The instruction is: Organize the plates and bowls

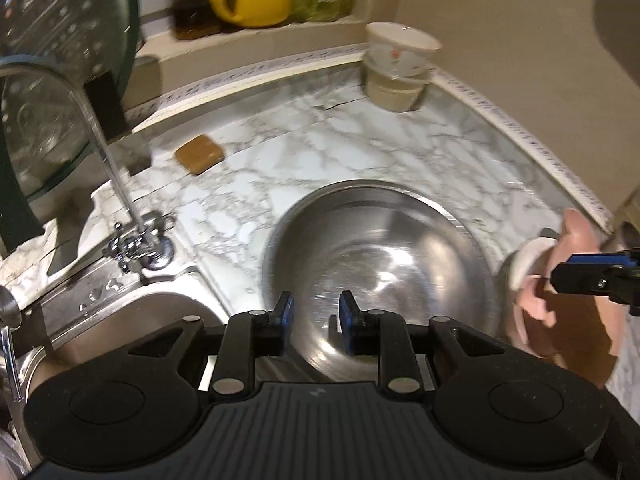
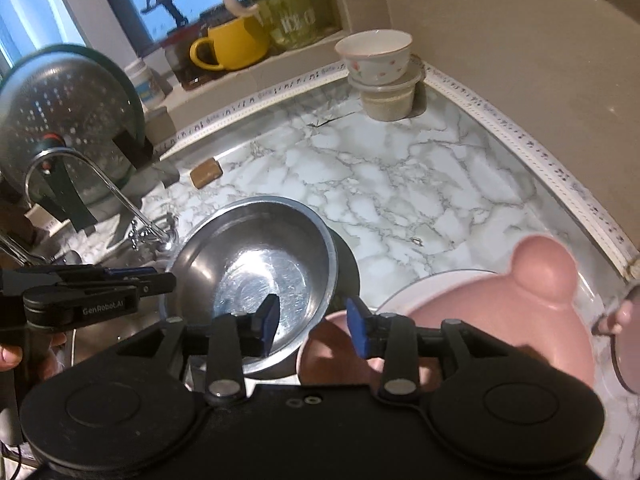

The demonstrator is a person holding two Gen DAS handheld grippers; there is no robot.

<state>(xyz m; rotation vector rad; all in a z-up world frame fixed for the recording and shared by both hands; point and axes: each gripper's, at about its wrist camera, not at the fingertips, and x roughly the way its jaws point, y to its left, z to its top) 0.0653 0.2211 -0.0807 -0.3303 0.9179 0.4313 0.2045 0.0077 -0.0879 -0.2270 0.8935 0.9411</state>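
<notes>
A steel bowl (image 1: 380, 256) sits on the marble counter (image 1: 320, 152), just ahead of my left gripper (image 1: 316, 322), which is open and empty at the bowl's near rim. In the right wrist view the steel bowl (image 2: 256, 264) is left of centre, and a pink bear-shaped bowl (image 2: 500, 312) lies at the right on a white plate (image 2: 404, 294). My right gripper (image 2: 312, 324) is open and empty, with its right finger over the pink bowl's near edge. The pink bowl (image 1: 536, 304) also shows at the right of the left wrist view.
A flowered white bowl (image 2: 376, 58) sits on a lidded tub (image 2: 386, 100) in the back corner. A yellow mug (image 2: 232, 42) and jars stand on the sill. A colander (image 2: 60, 120), a tap (image 1: 132, 236) and a sink (image 1: 132, 320) are at the left. A brown soap bar (image 1: 199, 154) lies on the counter.
</notes>
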